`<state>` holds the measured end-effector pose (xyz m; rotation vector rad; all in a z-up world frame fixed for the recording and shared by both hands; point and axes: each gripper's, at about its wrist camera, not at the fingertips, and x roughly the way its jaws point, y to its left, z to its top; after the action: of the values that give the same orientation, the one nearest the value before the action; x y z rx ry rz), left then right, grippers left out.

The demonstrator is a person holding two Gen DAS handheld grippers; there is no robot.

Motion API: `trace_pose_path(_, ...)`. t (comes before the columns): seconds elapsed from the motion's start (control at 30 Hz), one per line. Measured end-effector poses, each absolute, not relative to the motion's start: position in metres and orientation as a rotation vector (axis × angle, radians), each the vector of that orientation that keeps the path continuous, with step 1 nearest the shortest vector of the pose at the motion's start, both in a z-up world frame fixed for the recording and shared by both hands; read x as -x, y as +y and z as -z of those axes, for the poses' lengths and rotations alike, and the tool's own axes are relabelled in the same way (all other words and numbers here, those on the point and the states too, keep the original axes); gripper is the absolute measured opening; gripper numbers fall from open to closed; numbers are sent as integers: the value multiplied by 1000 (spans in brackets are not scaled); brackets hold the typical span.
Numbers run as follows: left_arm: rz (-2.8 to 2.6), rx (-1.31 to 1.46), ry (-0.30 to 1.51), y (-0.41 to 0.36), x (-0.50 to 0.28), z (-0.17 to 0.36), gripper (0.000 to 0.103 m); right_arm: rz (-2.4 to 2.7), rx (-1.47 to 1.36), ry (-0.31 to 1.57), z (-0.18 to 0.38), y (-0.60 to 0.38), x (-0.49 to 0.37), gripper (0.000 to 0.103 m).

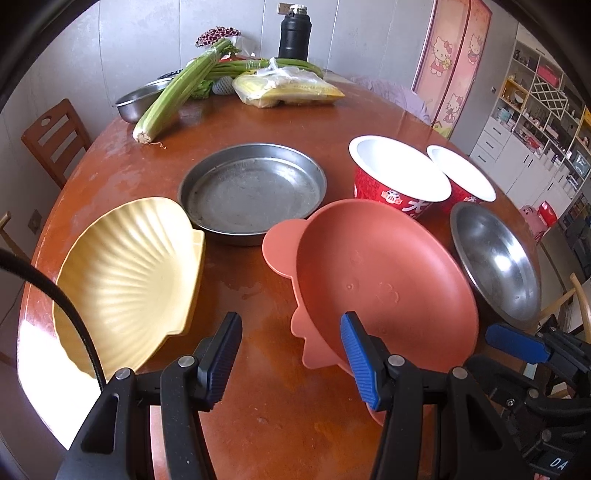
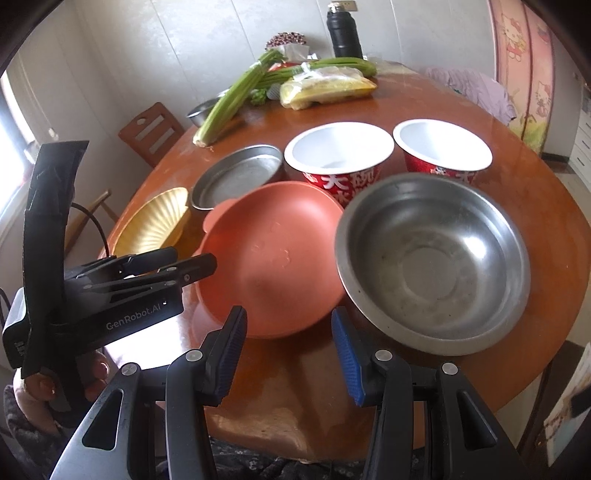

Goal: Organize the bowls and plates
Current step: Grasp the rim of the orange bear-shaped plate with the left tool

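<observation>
An orange eared plate (image 1: 376,280) (image 2: 273,258) lies on the round wooden table (image 1: 258,413), between a yellow shell-shaped plate (image 1: 129,280) (image 2: 155,225) and a steel bowl (image 1: 495,266) (image 2: 432,266). Behind them stand a flat steel pan (image 1: 251,195) (image 2: 236,177) and two red paper bowls (image 1: 399,173) (image 2: 340,155). My left gripper (image 1: 291,362) (image 2: 195,258) hovers open at the orange plate's near left rim, gripping nothing. My right gripper (image 2: 288,356) is open above the table, in front of the gap between orange plate and steel bowl.
At the table's far side lie celery (image 1: 177,96), a bag of yellow food (image 1: 288,90), a small steel bowl (image 1: 136,103) and a black flask (image 1: 294,35). A wooden chair (image 1: 55,136) stands to the left. Shelves (image 1: 535,122) line the right wall.
</observation>
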<state>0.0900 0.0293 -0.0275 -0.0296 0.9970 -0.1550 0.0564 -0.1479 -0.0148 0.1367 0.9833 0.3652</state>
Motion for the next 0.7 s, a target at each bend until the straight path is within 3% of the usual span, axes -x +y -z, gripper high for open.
trace_pose_path(0.7,156,47,1007,24,-116,43,55,-270,-123,945,34,-136,-79,49)
